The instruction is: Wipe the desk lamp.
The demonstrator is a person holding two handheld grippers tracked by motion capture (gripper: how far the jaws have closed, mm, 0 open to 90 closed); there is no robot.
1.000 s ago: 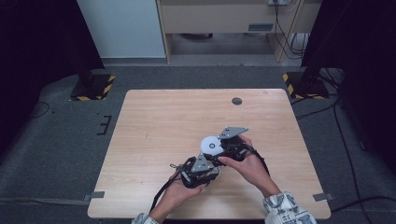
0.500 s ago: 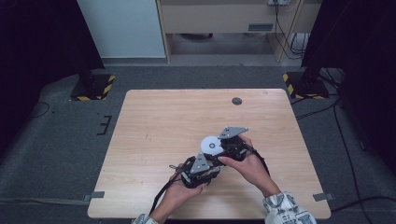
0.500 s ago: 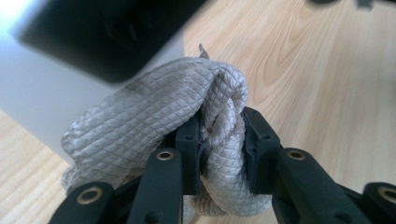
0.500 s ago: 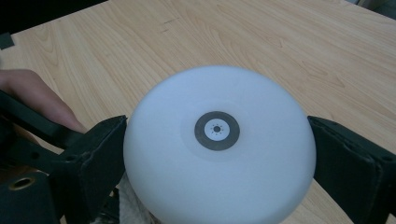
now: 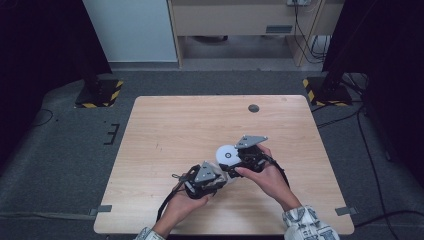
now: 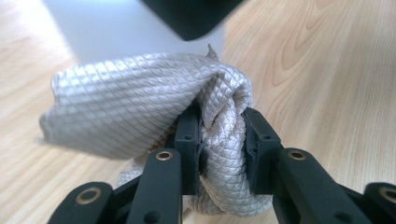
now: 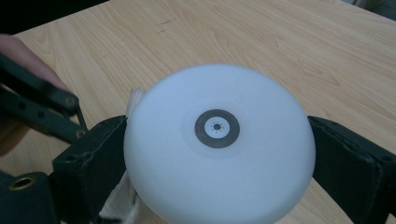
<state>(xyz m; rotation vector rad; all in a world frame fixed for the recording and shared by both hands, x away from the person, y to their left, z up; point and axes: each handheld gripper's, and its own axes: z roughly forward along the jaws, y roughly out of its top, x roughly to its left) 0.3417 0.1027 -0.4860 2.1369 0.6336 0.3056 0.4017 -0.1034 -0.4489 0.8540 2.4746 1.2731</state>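
A white round disc with a small grey ring at its centre sits between the pads of my right gripper, which is shut on its rim. The right gripper view looks at the disc face on, with a black pad on each side of it. My left gripper is shut on a bunched pale grey quilted cloth. This cloth rests against the blurred white disc behind it. In the high view the left gripper lies just below and left of the disc.
Both hands work near the front middle of the wooden table. A dark round grommet sits near the far edge. Black stands with yellow-striped bases flank the table's rear corners.
My left gripper has shifted a little left and up with the cloth in it. The right gripper and the disc have stayed in place.
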